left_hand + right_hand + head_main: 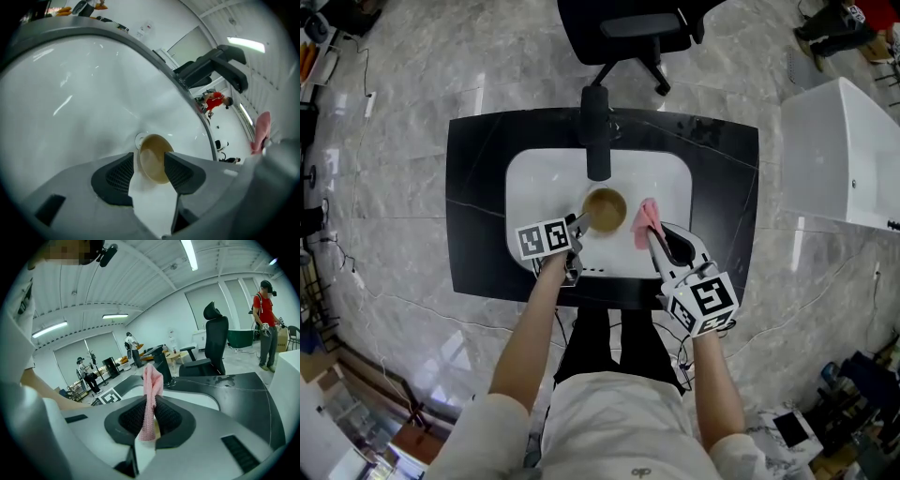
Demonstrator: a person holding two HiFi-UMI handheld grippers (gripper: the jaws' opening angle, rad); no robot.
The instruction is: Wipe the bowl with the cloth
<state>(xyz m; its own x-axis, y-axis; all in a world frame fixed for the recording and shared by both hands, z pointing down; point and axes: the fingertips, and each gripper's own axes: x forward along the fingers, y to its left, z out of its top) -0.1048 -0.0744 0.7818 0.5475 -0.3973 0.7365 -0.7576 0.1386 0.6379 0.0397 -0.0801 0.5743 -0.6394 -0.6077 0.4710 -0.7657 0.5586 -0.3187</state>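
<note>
Spotting the brown bowl (605, 209) dead centre in the head view, upright at the bottom of the white sink (530, 178), right over the drain ring. Showing a plain tan inside.

Reaching its left rim from the lower left with the left gripper (580, 225), fingers (117, 176) spread wide apart. Catching the bowl's near edge in the gap between those dark ribbed pads in the left gripper view, with neither pad pressing on it.

Moving to the right of the bowl, just beside it, and finding the pink cloth (644, 220). Pinched tight in the right gripper (653, 239), with the fingers (133, 418) closed on it. Running up between the closed pads in the right gripper view and standing out past the tips in a folded bunch, over the sink.

Looking above the bowl in the head view, at the sink's back edge, to a black faucet (597, 131). Set all round the sink, a black tabletop (473, 187). Beyond that, grey marble floor (412, 75), a black office chair (628, 33) at the top, and a white cabinet (839, 150) at the upper right.
</note>
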